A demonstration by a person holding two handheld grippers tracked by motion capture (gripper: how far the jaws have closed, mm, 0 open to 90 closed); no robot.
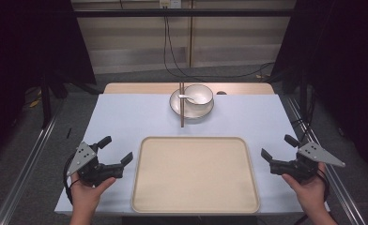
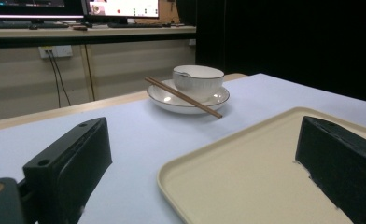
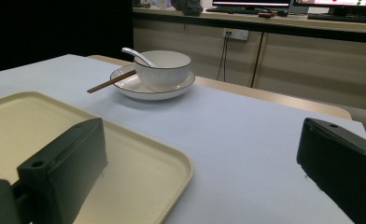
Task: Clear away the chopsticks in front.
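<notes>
Pretty dim room overall. The table [image 1: 126,117] has a pale blue-grey cover with a strip of bare wood showing along the far edge. Grey floor [image 1: 140,75] all around, with black cables [image 1: 172,61] trailing down the far wall and across it. That far wall [image 1: 135,42] is beige panelling with a socket [image 2: 55,50]. Black curtains [image 1: 27,42] hang left and right. A desk [image 2: 87,31] with lit monitors [image 2: 123,7] sits beyond, and metal rails [image 1: 27,173] run along both sides.
</notes>
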